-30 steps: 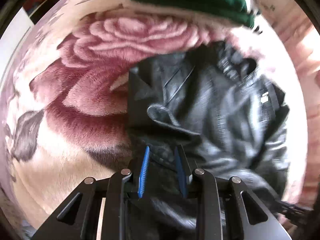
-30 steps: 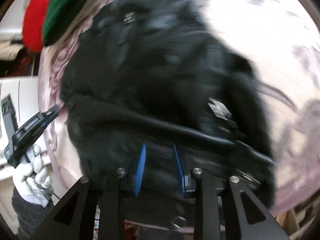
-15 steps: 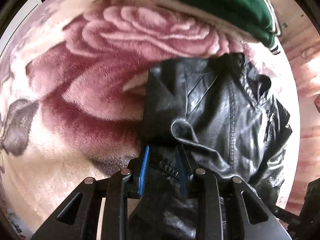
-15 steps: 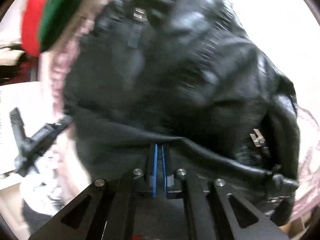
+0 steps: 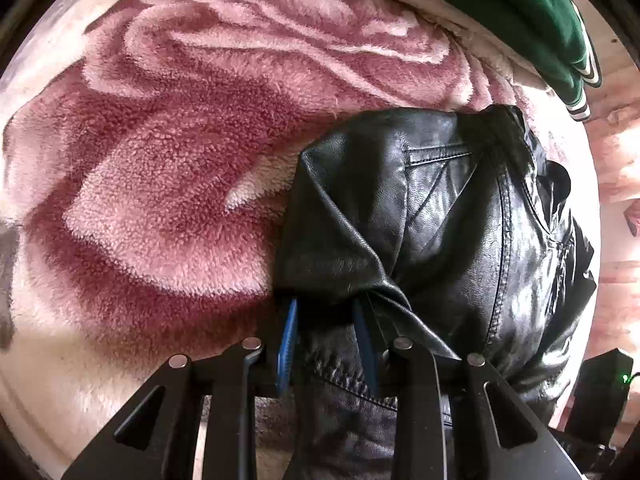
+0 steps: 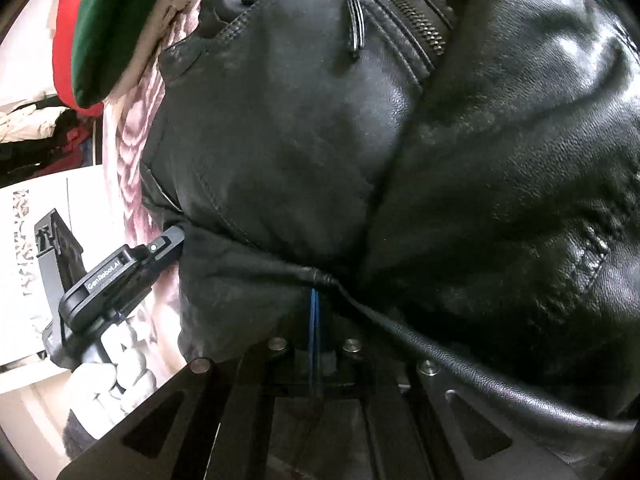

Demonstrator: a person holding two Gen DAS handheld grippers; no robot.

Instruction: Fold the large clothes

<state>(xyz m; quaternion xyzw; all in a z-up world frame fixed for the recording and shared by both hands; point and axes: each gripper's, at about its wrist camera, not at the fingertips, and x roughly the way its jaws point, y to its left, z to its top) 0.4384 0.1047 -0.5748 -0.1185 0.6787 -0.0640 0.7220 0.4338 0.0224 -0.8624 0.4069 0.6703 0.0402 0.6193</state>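
A black leather jacket (image 5: 448, 216) lies bunched on a pink rose-patterned fleece blanket (image 5: 168, 184). In the left wrist view my left gripper (image 5: 326, 320) has its blue pads apart around a fold of the jacket's edge, which drapes over the fingertips. In the right wrist view the jacket (image 6: 360, 140) fills the frame, zipper at the top. My right gripper (image 6: 315, 296) is shut on a pinched hem of the jacket. The left gripper (image 6: 116, 276) and a gloved hand show at the left of that view.
A folded green garment (image 5: 512, 12) with white striped trim lies at the blanket's far edge; it also shows in the right wrist view (image 6: 112, 32) with a red one (image 6: 66, 40) under it. A black device (image 5: 600, 396) with a green light sits at the right.
My right gripper closed from open onto the jacket's hem and moved closer in. The left gripper moved forward, and the jacket's fold now drapes over its pads.
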